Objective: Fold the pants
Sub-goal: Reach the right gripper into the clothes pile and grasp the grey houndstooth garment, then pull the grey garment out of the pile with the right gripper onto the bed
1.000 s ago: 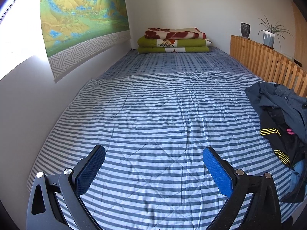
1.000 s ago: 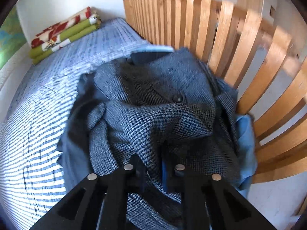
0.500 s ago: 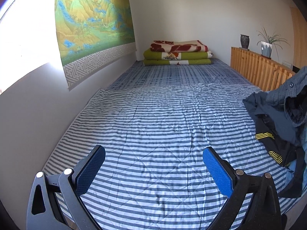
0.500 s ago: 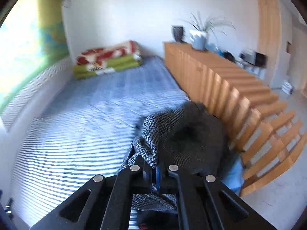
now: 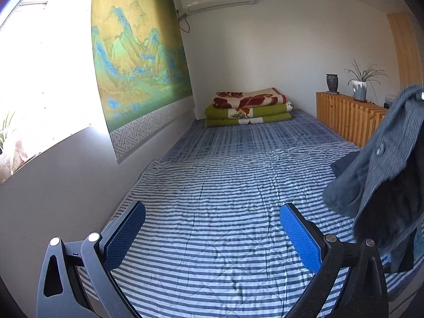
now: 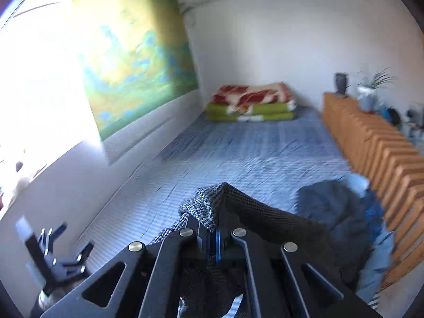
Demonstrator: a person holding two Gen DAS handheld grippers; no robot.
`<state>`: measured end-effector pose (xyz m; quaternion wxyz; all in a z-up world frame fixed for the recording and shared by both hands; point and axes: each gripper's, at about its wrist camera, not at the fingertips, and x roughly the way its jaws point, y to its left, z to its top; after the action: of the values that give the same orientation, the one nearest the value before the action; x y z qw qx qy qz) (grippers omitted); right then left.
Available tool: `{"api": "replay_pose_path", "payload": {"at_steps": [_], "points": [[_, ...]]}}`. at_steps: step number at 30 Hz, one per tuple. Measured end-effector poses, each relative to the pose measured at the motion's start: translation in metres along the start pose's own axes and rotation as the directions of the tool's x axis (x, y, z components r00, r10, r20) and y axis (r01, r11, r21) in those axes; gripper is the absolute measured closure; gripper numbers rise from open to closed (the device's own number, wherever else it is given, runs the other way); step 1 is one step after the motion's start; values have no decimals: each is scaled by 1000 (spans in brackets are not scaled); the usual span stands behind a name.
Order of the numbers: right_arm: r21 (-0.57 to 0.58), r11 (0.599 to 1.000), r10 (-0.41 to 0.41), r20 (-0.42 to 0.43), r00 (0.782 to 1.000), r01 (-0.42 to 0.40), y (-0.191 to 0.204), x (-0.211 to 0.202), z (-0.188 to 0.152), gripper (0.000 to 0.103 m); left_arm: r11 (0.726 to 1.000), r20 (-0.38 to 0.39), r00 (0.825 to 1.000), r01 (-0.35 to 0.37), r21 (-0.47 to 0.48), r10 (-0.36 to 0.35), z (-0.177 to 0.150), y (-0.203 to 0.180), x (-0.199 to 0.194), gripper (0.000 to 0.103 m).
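Observation:
Grey-blue houndstooth pants (image 5: pixel 381 164) hang in the air at the right edge of the left wrist view, with a button showing and a dark lining below. My right gripper (image 6: pixel 214 234) is shut on a bunched edge of the pants (image 6: pixel 209 206), which drape over and under its fingers. My left gripper (image 5: pixel 212 234) is open with nothing between its blue pads, hovering over the striped bed sheet (image 5: pixel 212 212), left of the hanging pants. It also shows at the lower left of the right wrist view, left gripper (image 6: pixel 55 262).
A pile of other dark and blue clothes (image 6: pixel 352 220) lies on the bed's right side by the wooden slatted rail (image 6: pixel 384 159). Folded blankets (image 5: pixel 249 107) sit at the bed's far end. A wall with a landscape hanging (image 5: pixel 135 79) runs along the left.
My right gripper has lifted the pants off the clothes pile and up into the air. My left gripper tilted upward, staying open over the sheet.

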<state>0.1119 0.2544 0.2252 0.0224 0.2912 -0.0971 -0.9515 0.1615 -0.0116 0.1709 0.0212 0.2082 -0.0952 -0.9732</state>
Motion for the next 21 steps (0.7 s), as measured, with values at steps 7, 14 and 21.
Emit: {"api": "replay_pose_path", "payload": {"at_steps": [7, 14, 21], "points": [[28, 999, 38, -356, 934, -30, 14, 105, -139, 85, 999, -104, 994, 41, -6, -42, -23, -20, -3, 0], [111, 991, -35, -370, 928, 81, -14, 112, -215, 81, 997, -134, 990, 39, 63, -30, -58, -73, -4, 0], [43, 980, -180, -227, 957, 194, -18, 81, -194, 62, 989, -206, 970, 140, 38, -129, -79, -116, 20, 0]]}}
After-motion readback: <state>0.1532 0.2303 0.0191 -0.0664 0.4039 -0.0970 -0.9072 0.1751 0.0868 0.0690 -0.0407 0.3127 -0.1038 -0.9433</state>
